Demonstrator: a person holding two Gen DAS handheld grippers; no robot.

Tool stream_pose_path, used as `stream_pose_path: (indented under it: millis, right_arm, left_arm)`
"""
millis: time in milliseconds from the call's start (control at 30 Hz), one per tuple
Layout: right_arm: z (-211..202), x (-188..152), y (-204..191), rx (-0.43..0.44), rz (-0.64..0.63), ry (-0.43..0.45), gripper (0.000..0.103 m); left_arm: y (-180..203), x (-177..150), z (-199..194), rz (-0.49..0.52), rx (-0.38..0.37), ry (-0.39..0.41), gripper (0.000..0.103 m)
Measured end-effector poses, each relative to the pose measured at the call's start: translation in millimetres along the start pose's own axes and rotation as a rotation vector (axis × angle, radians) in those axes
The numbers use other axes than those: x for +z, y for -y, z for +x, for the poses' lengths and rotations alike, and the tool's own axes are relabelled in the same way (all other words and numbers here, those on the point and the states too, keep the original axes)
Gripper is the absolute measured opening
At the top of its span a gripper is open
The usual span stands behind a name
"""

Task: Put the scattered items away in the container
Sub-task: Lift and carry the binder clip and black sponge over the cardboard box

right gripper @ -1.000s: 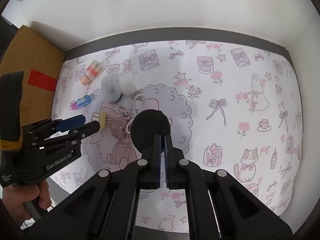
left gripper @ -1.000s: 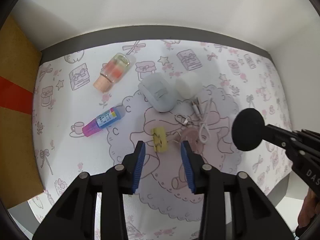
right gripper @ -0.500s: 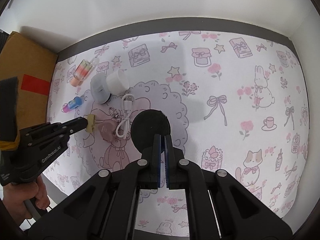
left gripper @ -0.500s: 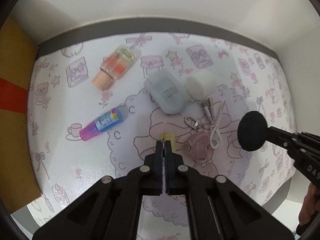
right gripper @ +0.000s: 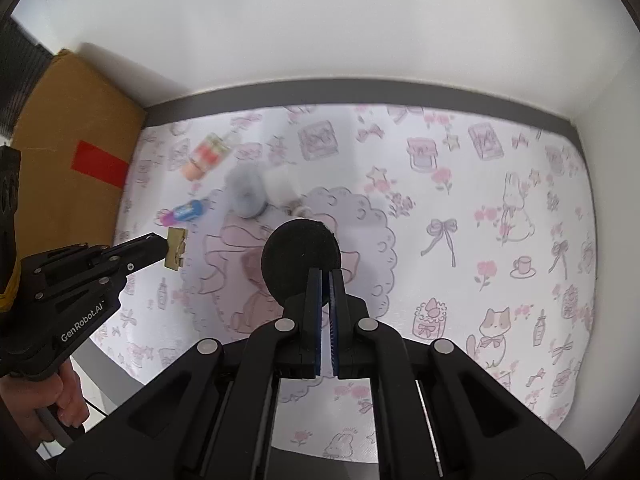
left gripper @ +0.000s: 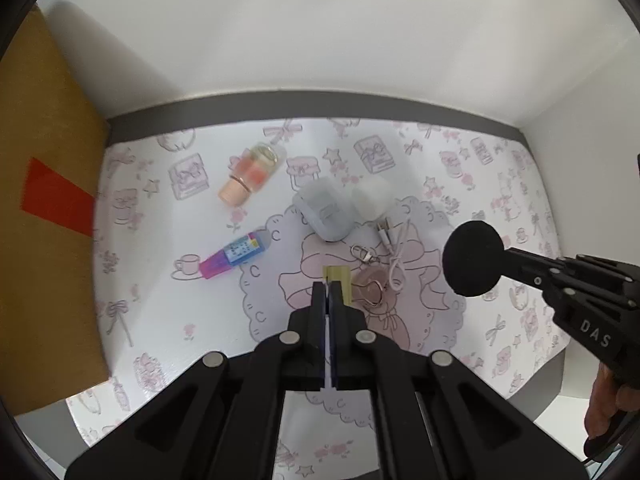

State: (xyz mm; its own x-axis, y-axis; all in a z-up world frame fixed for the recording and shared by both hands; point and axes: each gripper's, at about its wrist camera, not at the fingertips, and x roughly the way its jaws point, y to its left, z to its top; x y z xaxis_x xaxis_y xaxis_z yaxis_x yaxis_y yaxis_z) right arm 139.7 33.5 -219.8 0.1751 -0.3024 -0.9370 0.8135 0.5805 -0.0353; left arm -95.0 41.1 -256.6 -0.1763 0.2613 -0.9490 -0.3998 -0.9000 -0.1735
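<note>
Left claw (left gripper: 329, 288): closed on yellow clip (left gripper: 338, 280), lifted off the table (left gripper: 160, 320), frame centre. Right claw (right gripper: 325, 280): clamped on black disc (right gripper: 300, 256). Box (left gripper: 44, 240), probable container, at left edge. Risks: thin bite on clip, likely slip in transit; bottle (left gripper: 248, 172) and tube (left gripper: 236, 254) lie under the leftward path.

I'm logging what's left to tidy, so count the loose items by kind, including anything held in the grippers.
Bottles: 2
Cases: 2
Cable: 1
Pink keychain: 1
Yellow binder clip: 1
Black round pad: 1
Total: 8
</note>
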Motion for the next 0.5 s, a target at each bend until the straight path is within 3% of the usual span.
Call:
stream_pose_path:
  millis: [500]
  right_arm:
    - [-77.3,-17.5,-58.5,-0.002,-0.117,0.153,0.003]
  left_arm:
    - [-11.3,-16.8,-85.3,-0.017,-0.015,0.142,0.001]
